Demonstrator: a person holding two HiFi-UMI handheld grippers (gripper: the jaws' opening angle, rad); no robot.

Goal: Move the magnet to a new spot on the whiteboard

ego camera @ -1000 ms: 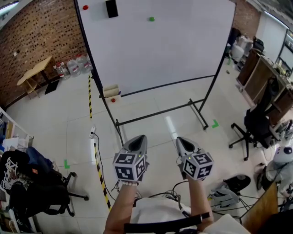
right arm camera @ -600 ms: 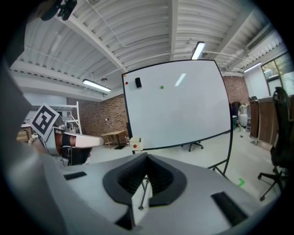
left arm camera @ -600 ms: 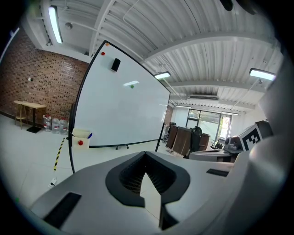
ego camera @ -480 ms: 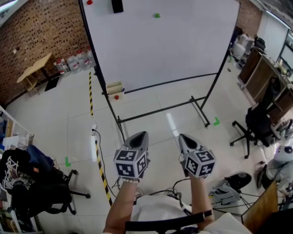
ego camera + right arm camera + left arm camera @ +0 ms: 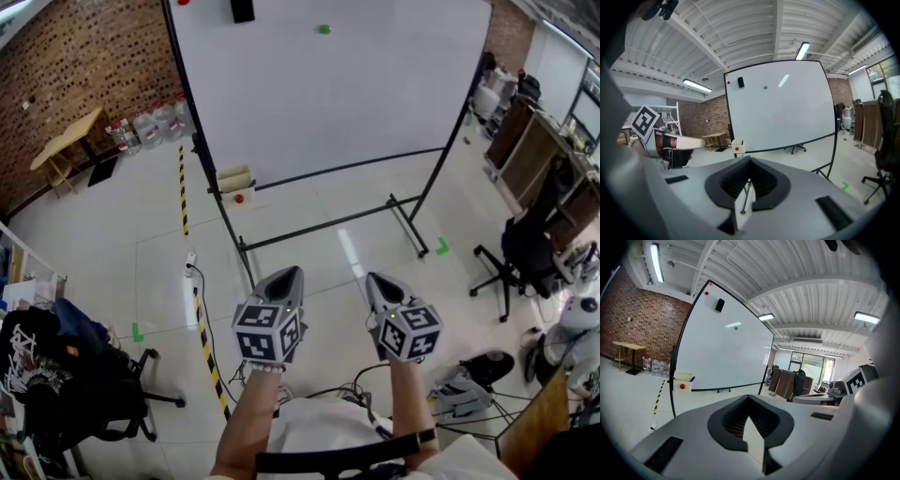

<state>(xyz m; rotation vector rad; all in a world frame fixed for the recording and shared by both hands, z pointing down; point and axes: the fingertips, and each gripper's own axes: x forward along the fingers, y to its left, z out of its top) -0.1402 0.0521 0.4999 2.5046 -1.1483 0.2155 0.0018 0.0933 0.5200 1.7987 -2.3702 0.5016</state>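
A large whiteboard [image 5: 337, 94] on a black wheeled stand faces me across the floor. Near its top edge sits a small green magnet [image 5: 323, 29], with a black eraser [image 5: 242, 9] and a red magnet [image 5: 183, 2] to its left. The green magnet [image 5: 736, 327] also shows in the left gripper view, and the green magnet [image 5: 765, 87] in the right gripper view. My left gripper [image 5: 291, 273] and right gripper [image 5: 378, 279] hang side by side, far short of the board. Both are shut with nothing in them.
A small box with a red item [image 5: 235, 181] hangs on the board's left post. The stand's feet [image 5: 408, 225] stick out over the floor. Office chairs [image 5: 525, 262] and desks are at the right, a clothes-covered chair [image 5: 66, 375] at the left, and yellow-black tape [image 5: 204, 347] runs along the floor.
The whiteboard has slid slightly up and right in the head view. Both grippers stay shut, side by side, in almost the same place.
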